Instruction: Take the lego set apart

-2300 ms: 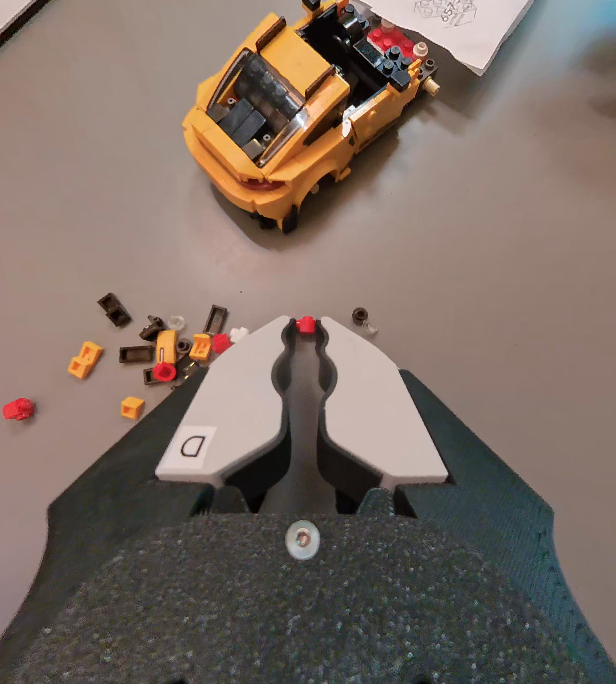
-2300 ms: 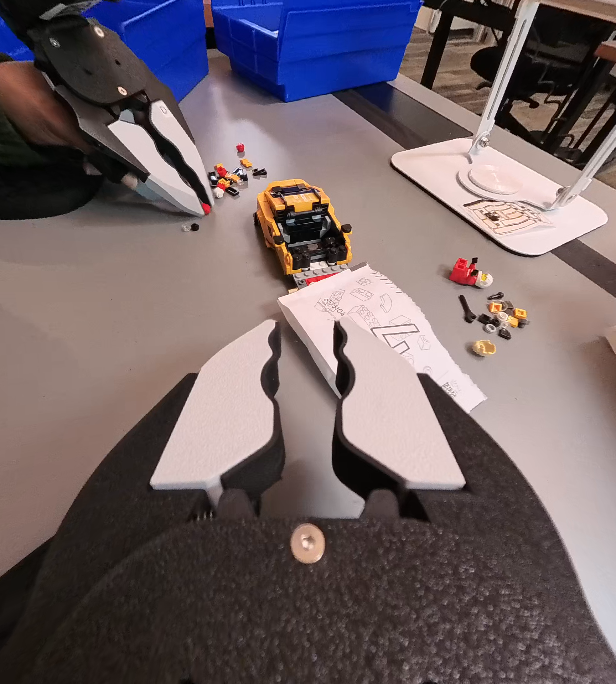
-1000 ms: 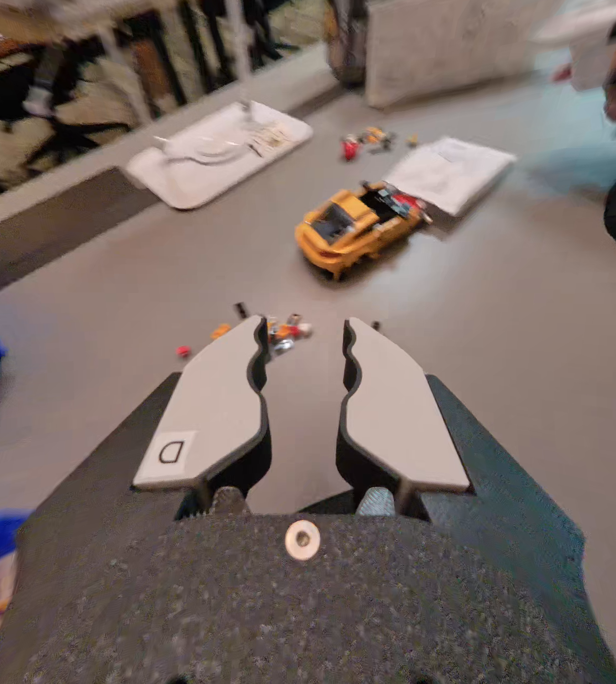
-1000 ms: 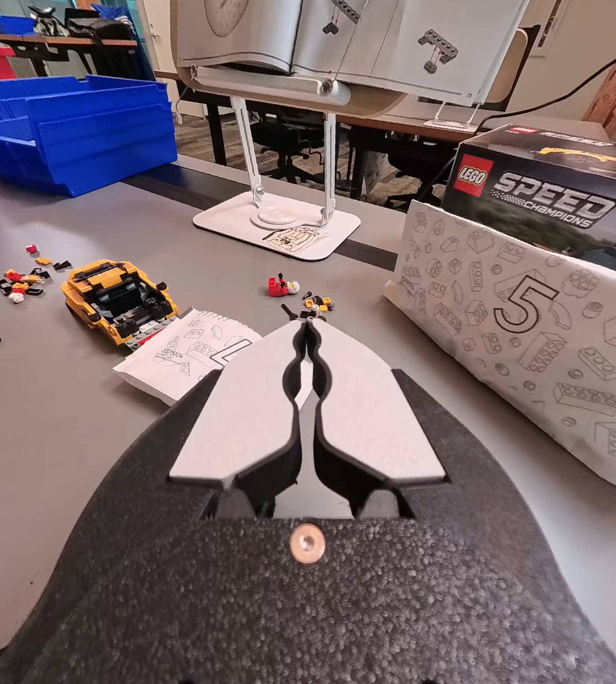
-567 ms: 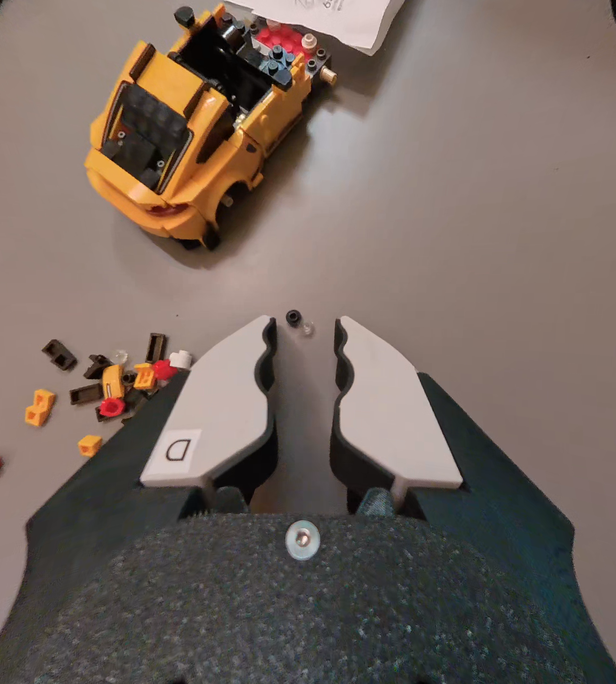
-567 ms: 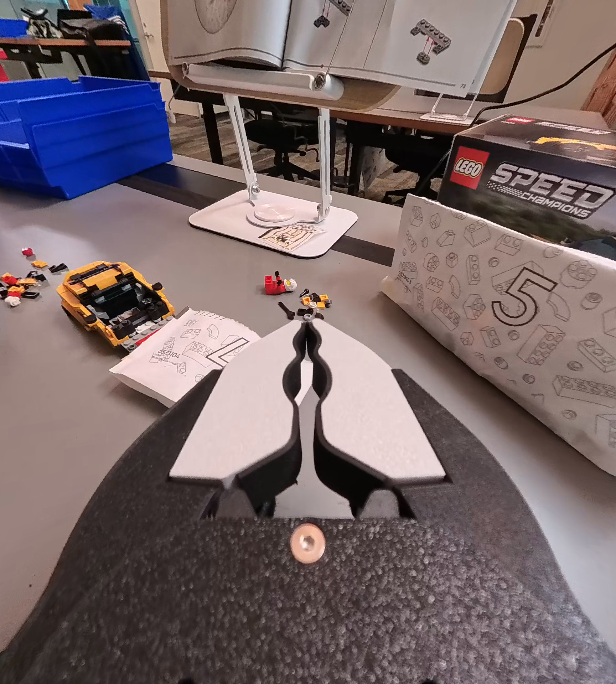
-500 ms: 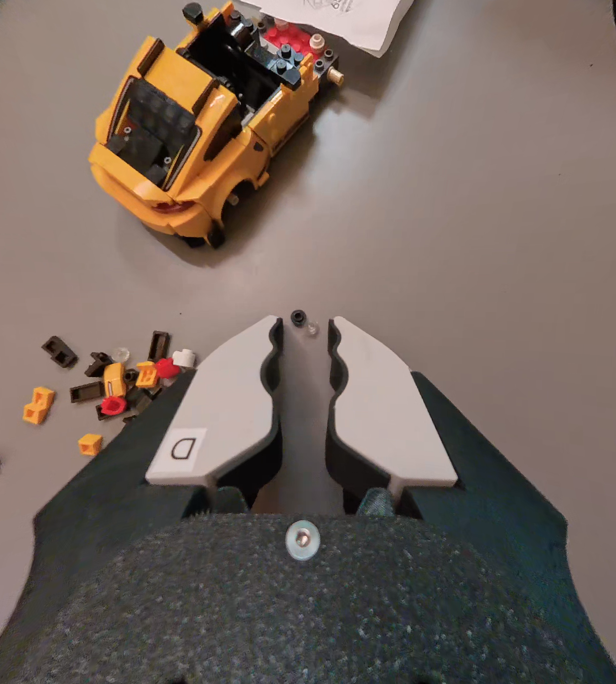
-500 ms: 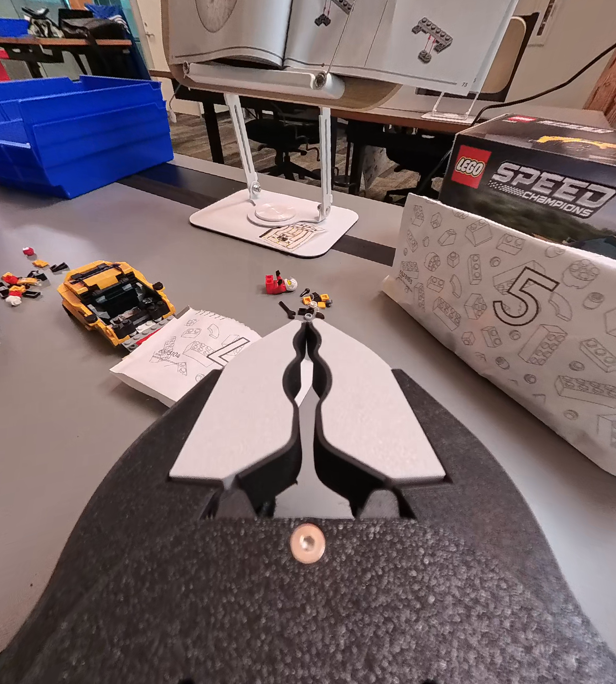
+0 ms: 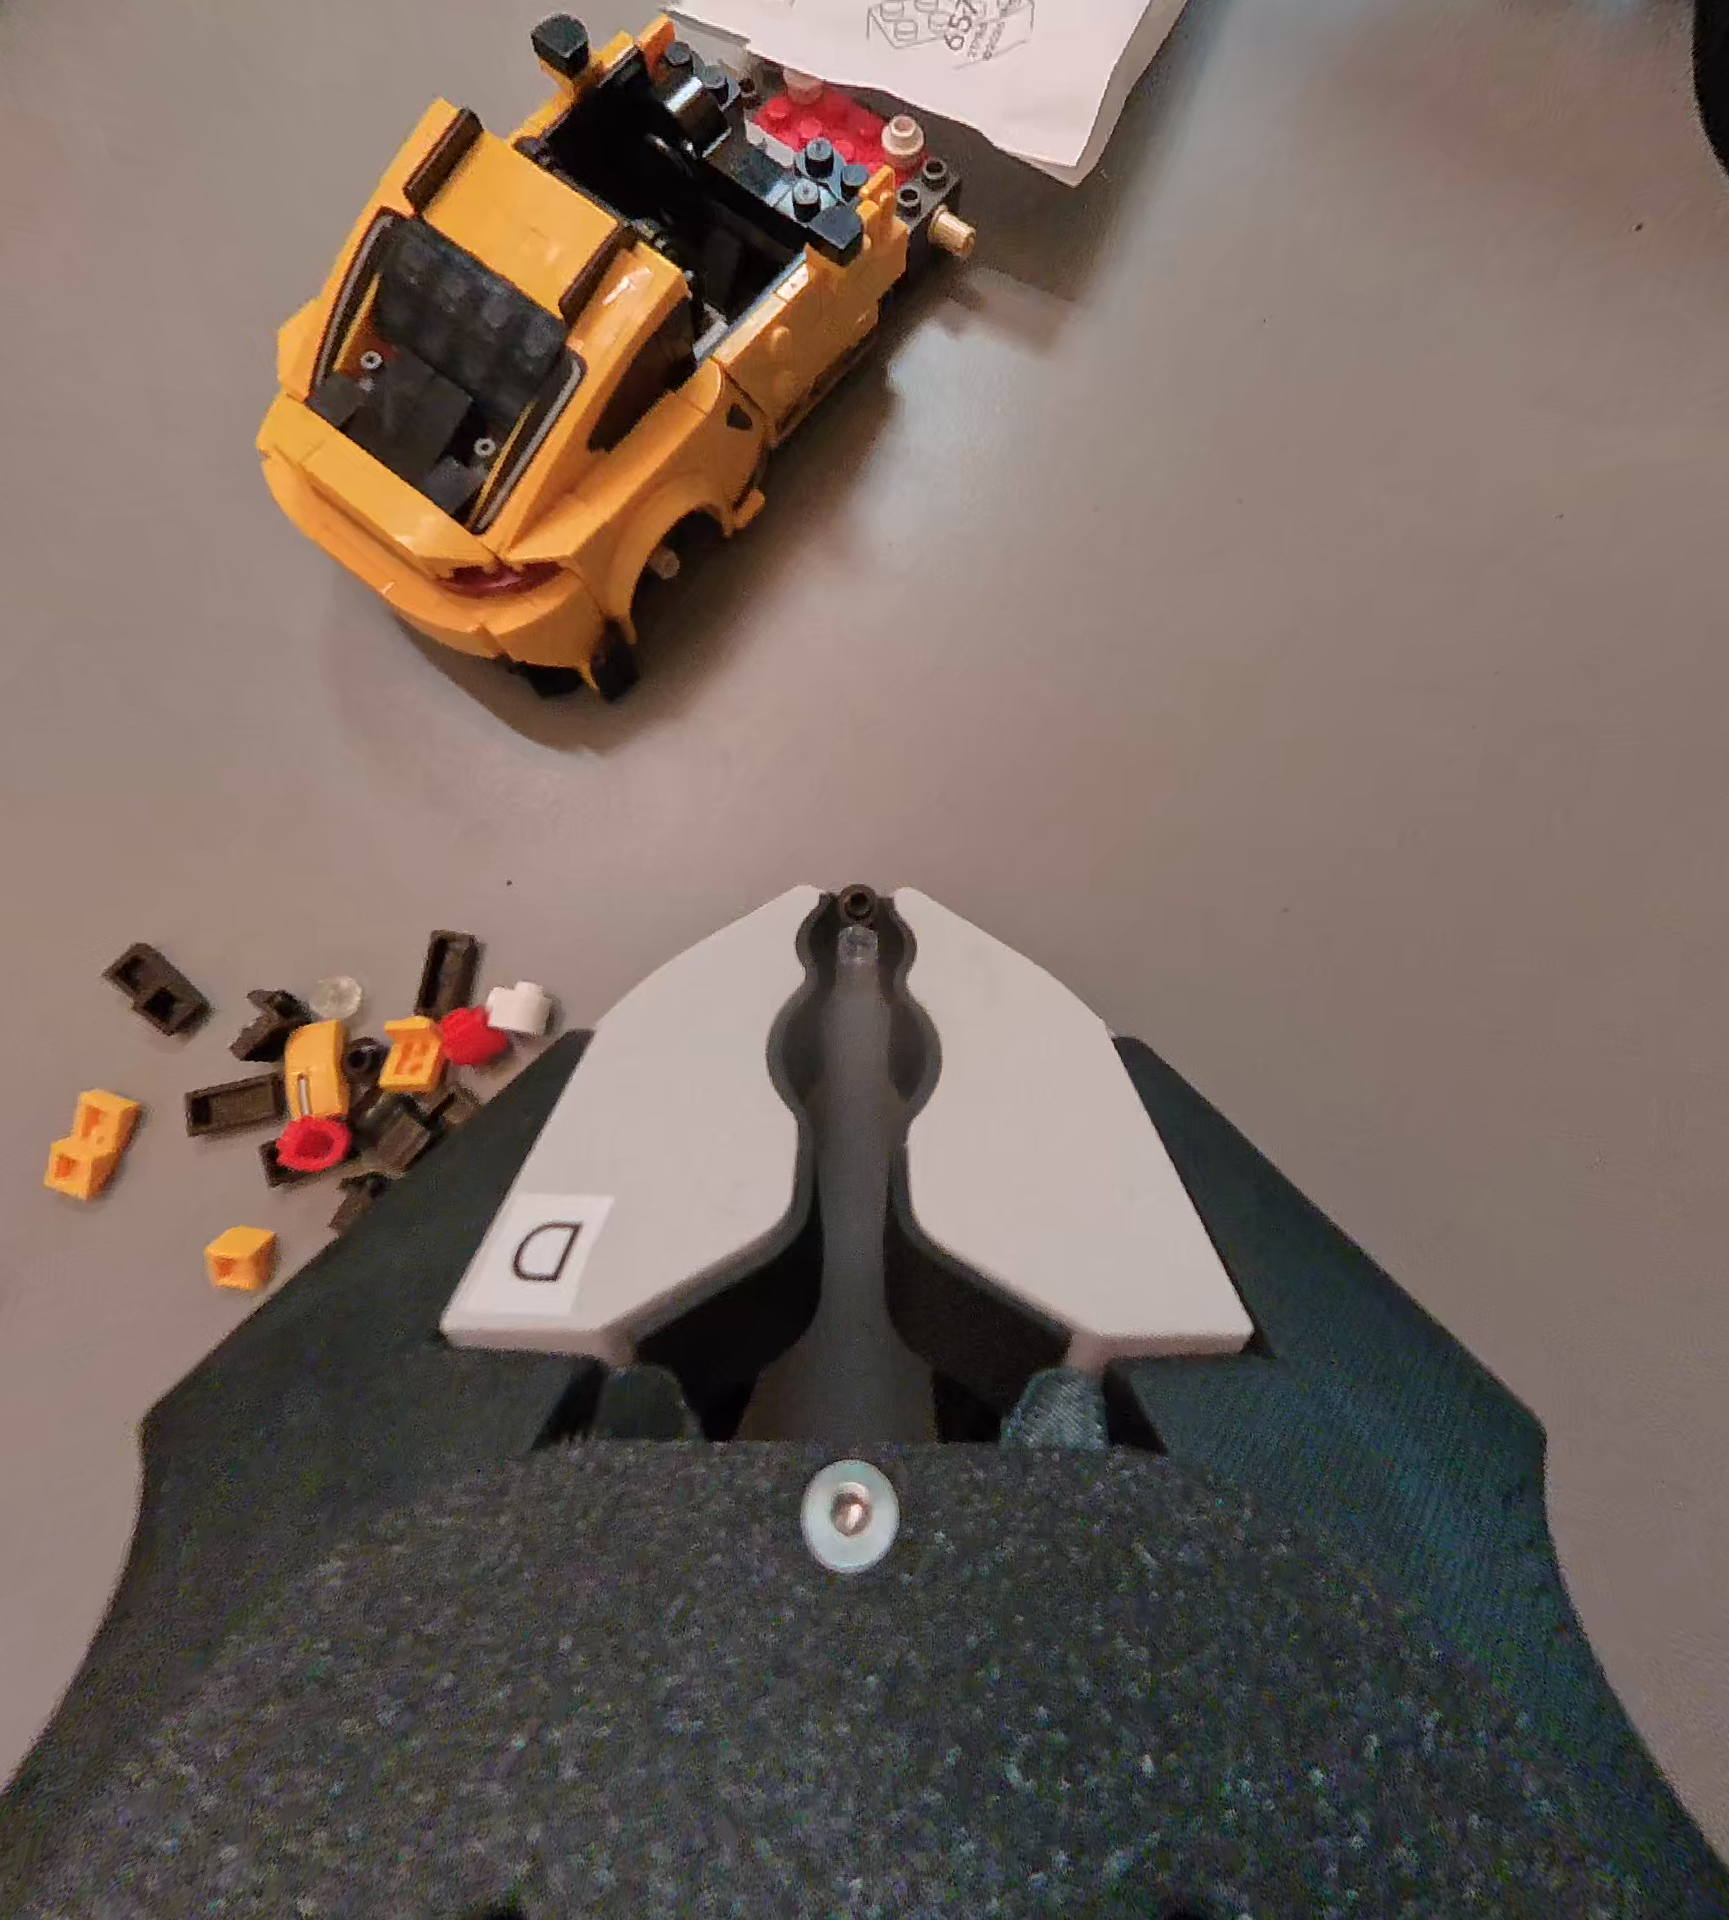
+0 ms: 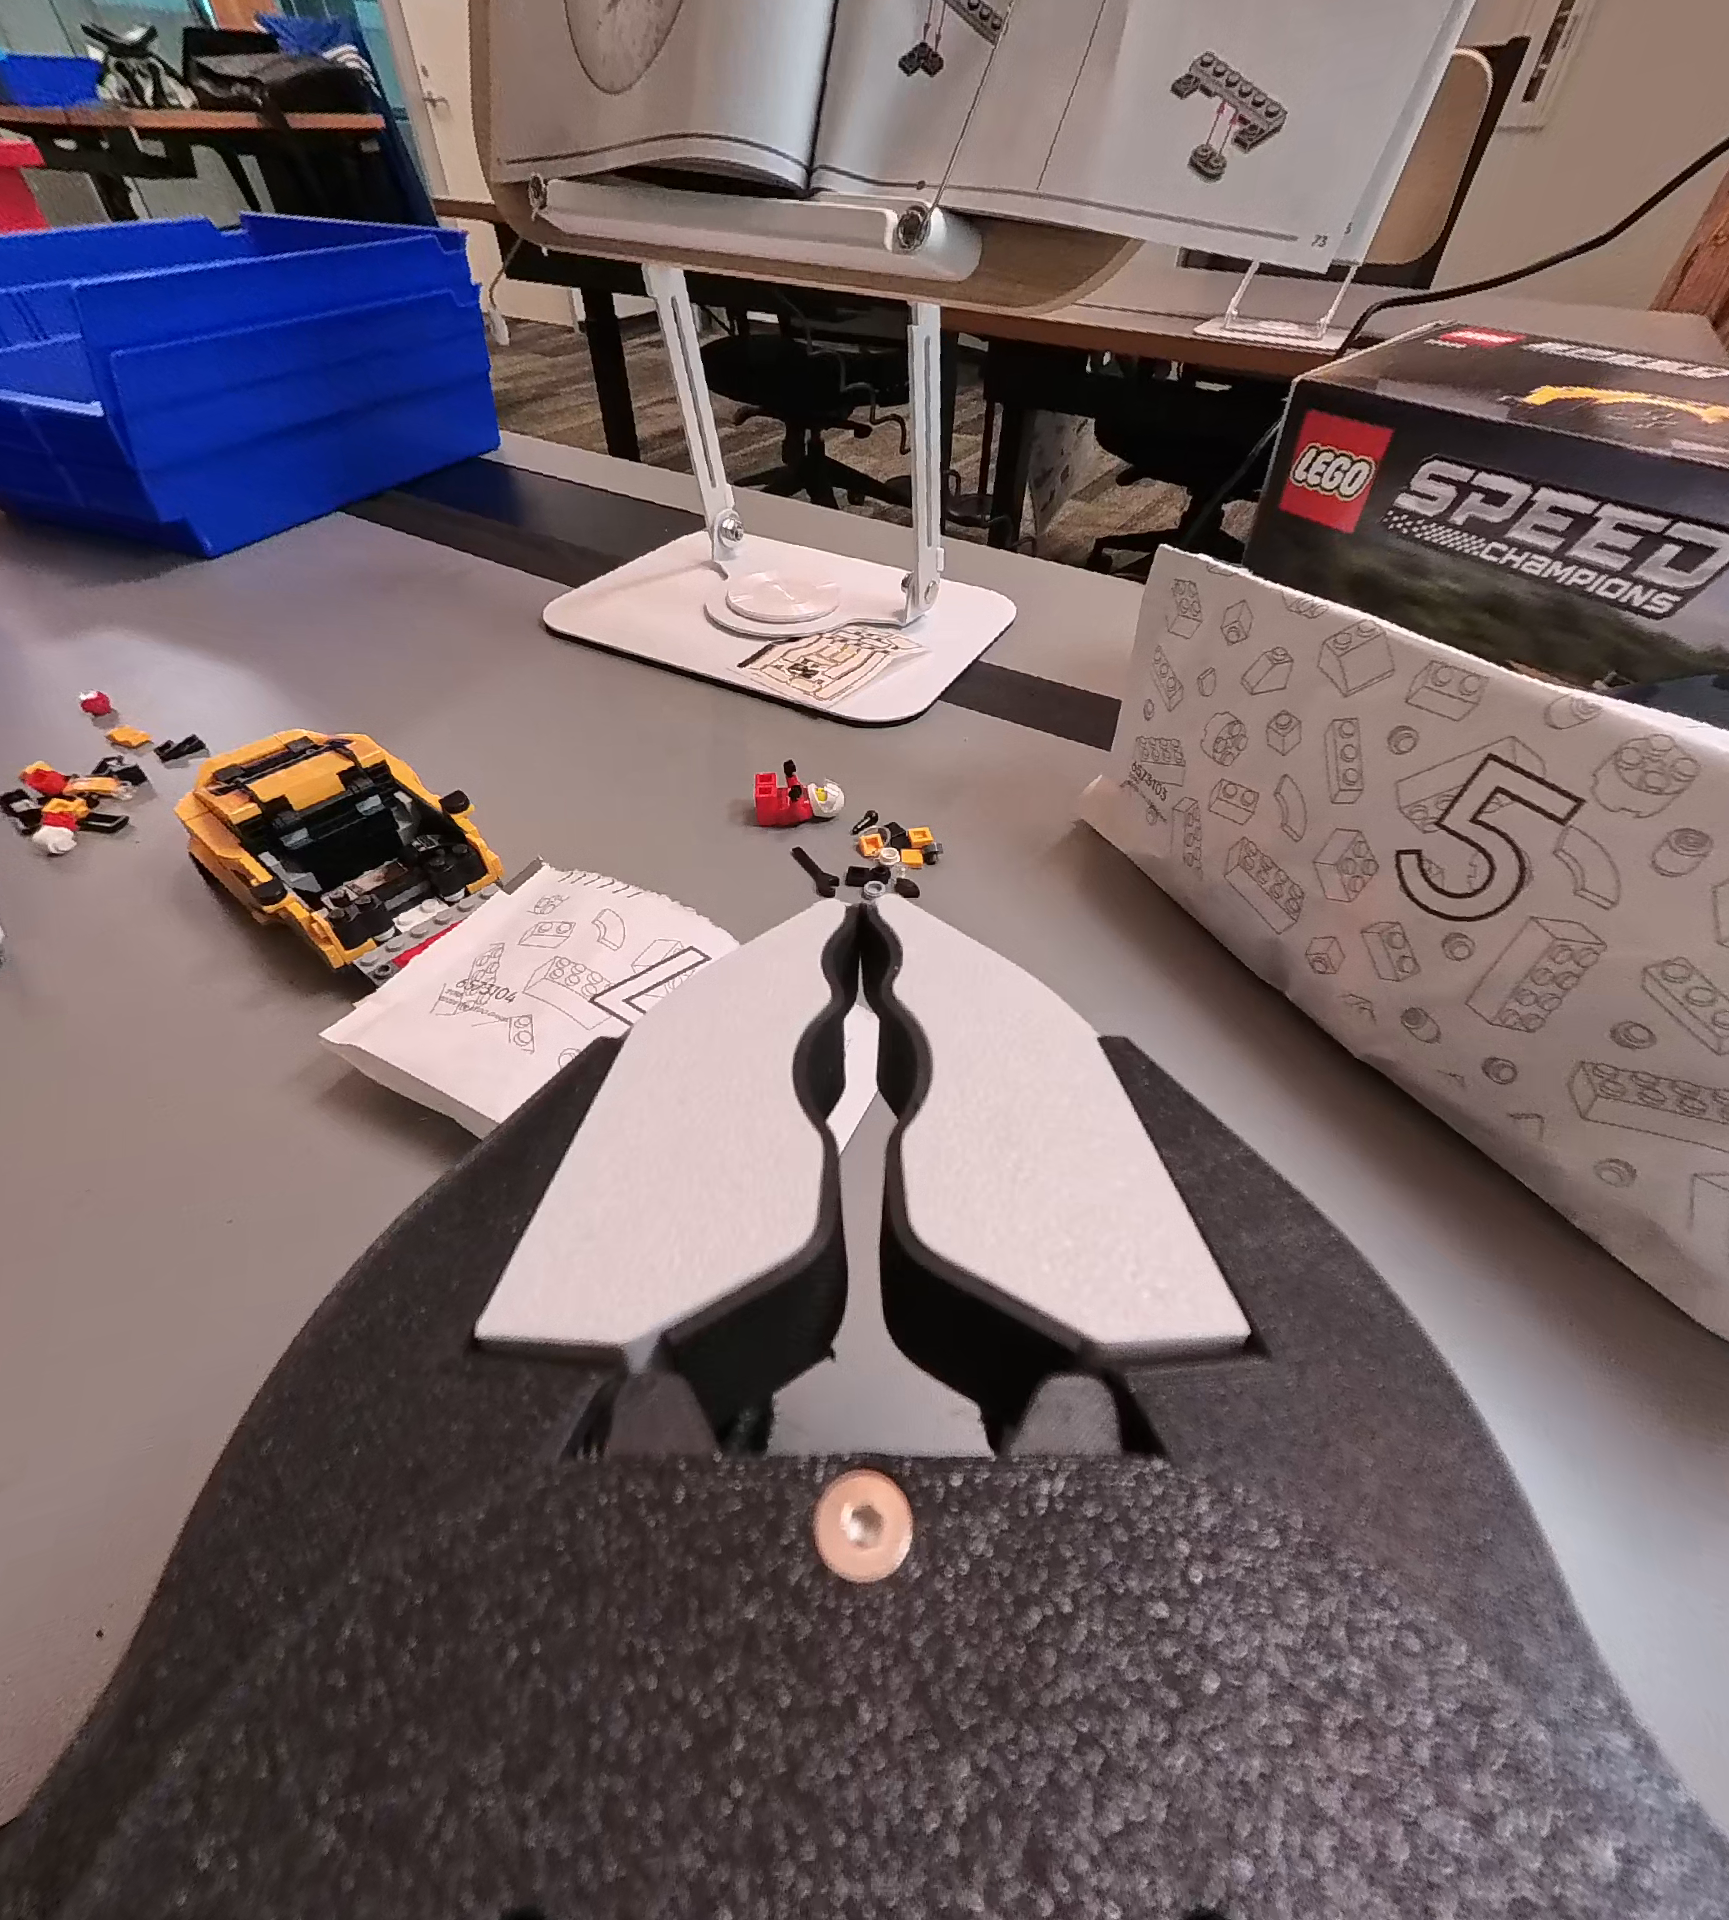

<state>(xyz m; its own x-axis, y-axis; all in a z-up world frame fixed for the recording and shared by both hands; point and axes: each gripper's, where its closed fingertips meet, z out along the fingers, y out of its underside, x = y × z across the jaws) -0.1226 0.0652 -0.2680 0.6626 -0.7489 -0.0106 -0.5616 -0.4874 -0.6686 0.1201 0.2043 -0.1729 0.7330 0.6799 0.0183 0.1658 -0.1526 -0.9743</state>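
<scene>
Left tool is closed on a small black stud at its tips, low over the grey surface; a clear stud sits just behind in the gap. Right tool is closed, empty. The yellow car lies ahead-left of the left tool, long axis diagonal, stripped end pointing away toward the paper bag it touches. Loose pieces lie left of the left tool.
</scene>
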